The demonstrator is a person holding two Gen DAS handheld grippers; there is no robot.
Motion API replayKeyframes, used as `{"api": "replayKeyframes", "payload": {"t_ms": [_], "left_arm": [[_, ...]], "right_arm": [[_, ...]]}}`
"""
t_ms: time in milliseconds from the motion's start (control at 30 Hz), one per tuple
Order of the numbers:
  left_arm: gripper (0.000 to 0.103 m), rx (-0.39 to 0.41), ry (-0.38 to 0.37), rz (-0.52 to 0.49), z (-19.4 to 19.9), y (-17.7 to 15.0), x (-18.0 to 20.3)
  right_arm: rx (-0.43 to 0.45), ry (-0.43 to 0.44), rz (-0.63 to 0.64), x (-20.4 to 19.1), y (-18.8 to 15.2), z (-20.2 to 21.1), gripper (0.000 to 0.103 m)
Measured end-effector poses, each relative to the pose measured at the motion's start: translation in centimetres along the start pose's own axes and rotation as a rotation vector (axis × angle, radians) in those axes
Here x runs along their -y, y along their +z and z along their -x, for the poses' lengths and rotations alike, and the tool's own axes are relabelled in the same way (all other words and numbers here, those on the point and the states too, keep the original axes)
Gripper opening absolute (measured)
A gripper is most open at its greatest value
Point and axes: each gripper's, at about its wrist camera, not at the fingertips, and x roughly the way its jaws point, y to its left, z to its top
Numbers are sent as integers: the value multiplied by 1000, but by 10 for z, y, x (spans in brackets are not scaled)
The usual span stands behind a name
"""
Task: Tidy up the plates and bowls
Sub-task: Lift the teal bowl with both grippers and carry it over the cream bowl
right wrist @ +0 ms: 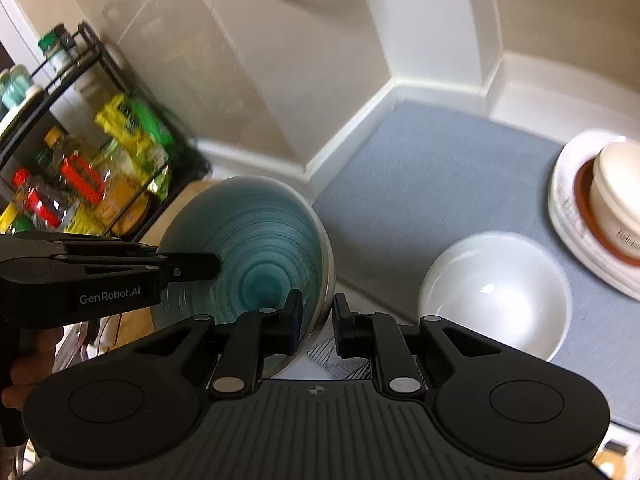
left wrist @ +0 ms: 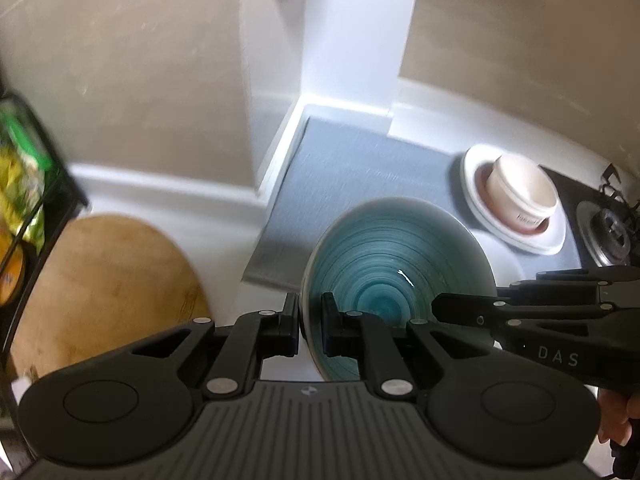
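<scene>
A teal bowl [left wrist: 400, 256] with ringed glaze hangs tilted above the counter, held from two sides. My left gripper [left wrist: 310, 322] is shut on its near rim in the left wrist view. The right gripper's fingers [left wrist: 452, 308] reach in over the bowl's right side there. In the right wrist view the same teal bowl [right wrist: 256, 232] has its right rim pinched by my right gripper [right wrist: 318, 318], and the left gripper's fingers [right wrist: 200, 268] come in from the left. A white bowl [right wrist: 496, 292] sits on the grey mat [right wrist: 420, 184].
A stack of white plates [right wrist: 568, 208] with a brown plate and a cream bowl [left wrist: 520, 196] rests on the mat's right end. A round wooden board [left wrist: 112, 280] lies at the left beside a black rack of packets [right wrist: 100, 168]. A gas burner [left wrist: 608, 232] is at far right.
</scene>
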Motion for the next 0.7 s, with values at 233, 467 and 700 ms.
{"api": "replayKeyframes", "payload": {"t_ms": [233, 467, 700], "left_arm": [[11, 40, -77, -71, -12, 38, 46], [11, 40, -187, -173, -43, 82, 116], [12, -16, -278, -253, -93, 128, 186]], "right_arm": [[84, -79, -54, 34, 17, 29, 15], [158, -199, -143, 95, 24, 68, 14], [181, -321, -231, 163, 39, 93, 14]]}}
